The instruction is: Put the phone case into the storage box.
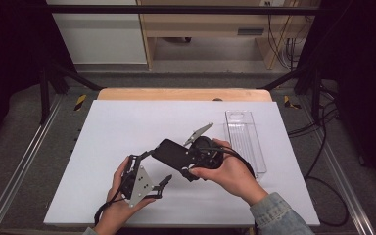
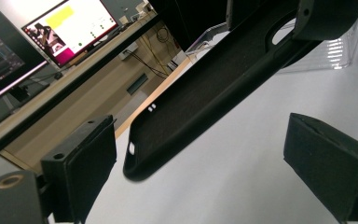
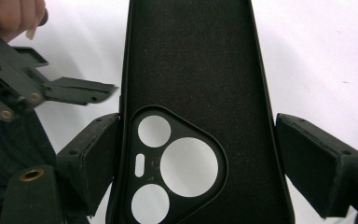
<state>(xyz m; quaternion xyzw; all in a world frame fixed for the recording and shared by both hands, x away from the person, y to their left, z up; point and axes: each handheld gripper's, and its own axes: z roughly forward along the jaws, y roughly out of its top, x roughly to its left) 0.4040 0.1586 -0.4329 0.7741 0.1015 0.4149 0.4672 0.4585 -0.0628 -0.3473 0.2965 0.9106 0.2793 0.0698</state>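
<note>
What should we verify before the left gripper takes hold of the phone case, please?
1. Right gripper grips the phone case: ok, fingers against its long edges beside the camera cutout.
2. Case off the table: ok, held above it.
3. Left gripper open: ok, fingers wide apart.
4. Case's free end centred between the left fingers: not ok, it sits near one finger, untouched.
5. Clear tray out of the way: ok, it lies apart, beyond the right hand.
</note>
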